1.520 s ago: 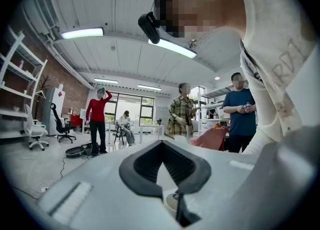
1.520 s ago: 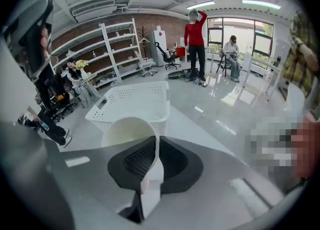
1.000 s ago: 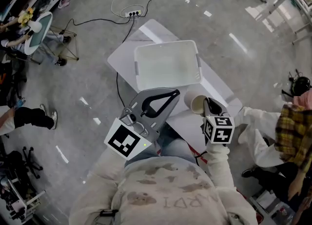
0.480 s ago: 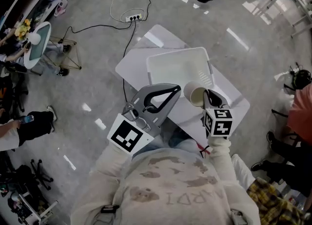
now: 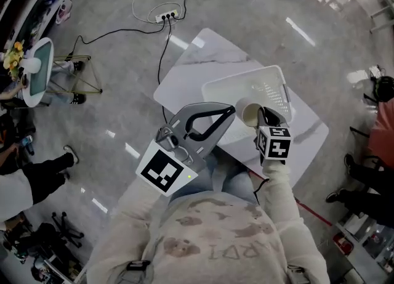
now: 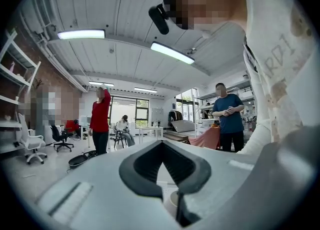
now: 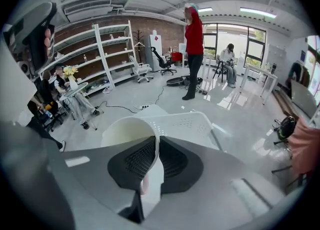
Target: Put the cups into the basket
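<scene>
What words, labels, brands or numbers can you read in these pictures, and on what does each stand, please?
"ARDI": upside down on the person's sweatshirt; further letters may be hidden.
Square markers on the left gripper and right gripper: patterns only, no letters.
The cup and basket: no print visible.

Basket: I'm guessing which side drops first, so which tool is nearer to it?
Right, narrowly. The right tool, shut on a cup, hangs over the basket's near edge; the left tool only reaches its left rim.

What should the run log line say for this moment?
right gripper: shut on cup | cup: at basket near edge | left gripper: shut, empty
</scene>
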Tool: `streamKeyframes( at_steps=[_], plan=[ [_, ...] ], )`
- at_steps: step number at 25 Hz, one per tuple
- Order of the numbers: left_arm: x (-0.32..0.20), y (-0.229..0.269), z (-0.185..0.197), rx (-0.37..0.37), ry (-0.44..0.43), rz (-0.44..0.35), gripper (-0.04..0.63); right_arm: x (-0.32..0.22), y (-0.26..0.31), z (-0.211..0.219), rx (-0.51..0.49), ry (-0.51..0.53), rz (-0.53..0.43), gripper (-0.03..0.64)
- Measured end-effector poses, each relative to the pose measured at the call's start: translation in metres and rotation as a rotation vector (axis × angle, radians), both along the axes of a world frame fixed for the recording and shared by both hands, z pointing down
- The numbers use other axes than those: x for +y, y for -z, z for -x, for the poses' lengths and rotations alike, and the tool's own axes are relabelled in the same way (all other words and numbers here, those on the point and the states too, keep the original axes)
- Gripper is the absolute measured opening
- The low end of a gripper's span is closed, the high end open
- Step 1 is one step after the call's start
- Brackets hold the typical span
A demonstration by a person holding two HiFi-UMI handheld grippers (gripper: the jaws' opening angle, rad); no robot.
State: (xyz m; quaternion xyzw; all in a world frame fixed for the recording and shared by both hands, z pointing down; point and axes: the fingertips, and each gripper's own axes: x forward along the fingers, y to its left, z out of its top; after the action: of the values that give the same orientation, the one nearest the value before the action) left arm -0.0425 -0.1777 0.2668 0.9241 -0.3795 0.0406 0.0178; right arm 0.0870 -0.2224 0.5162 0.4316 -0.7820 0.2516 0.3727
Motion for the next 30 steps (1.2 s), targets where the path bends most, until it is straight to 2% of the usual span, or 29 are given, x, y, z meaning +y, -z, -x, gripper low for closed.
streamKeyframes(
  at_steps=[8, 17, 25, 30],
  plan=[
    [-0.036, -0.049, 0.031, 0.012, -0.076, 0.04, 0.0, -0.022, -0.084, 0.034, 0.07, -0.021, 0.095, 0.048],
    [-0.047, -0.104, 0.033, 0.05, -0.107, 0.08, 0.0, -0.033, -0.174, 0.05, 0.162, 0.057, 0.185, 0.048],
    [-0.052, -0.137, 0.036, 0.08, -0.105, 0.106, 0.0, -0.034, -0.227, 0.063, 0.229, 0.129, 0.228, 0.048],
    [-0.051, -0.147, 0.04, 0.081, -0.103, 0.119, 0.0, -0.032, -0.24, 0.066, 0.24, 0.132, 0.232, 0.046]
  ],
)
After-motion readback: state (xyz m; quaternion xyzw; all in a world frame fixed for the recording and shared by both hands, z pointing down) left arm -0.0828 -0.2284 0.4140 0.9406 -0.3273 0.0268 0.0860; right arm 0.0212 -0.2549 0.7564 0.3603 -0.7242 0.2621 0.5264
